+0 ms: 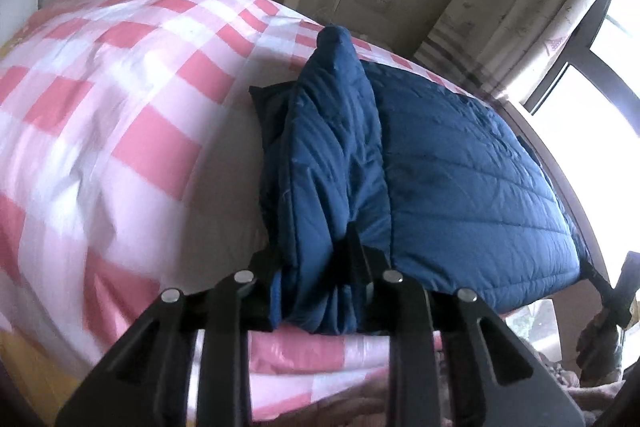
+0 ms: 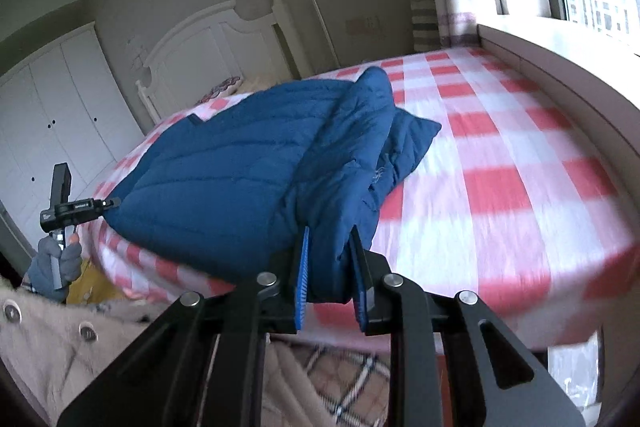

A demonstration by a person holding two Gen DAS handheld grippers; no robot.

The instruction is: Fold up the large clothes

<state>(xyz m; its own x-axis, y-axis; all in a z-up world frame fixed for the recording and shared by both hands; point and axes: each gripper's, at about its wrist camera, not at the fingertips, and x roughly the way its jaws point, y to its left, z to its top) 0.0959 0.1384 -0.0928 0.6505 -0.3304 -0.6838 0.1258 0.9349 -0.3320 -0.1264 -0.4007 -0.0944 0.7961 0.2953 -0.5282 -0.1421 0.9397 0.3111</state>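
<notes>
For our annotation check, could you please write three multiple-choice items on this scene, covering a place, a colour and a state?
1. Where does the jacket lie?
A. on the checked bed
B. in the wardrobe
C. on the windowsill

2. What colour is the jacket?
A. yellow
B. dark blue
C. white

3. How do the left gripper and right gripper stand?
A. both open, clear of the cloth
B. one shut
C. both shut on the jacket

Key: 1 A, it rests on the pink-and-white cover; 2 B, quilted blue fabric; 3 C, each wrist view shows fabric pinched between the fingers.
</notes>
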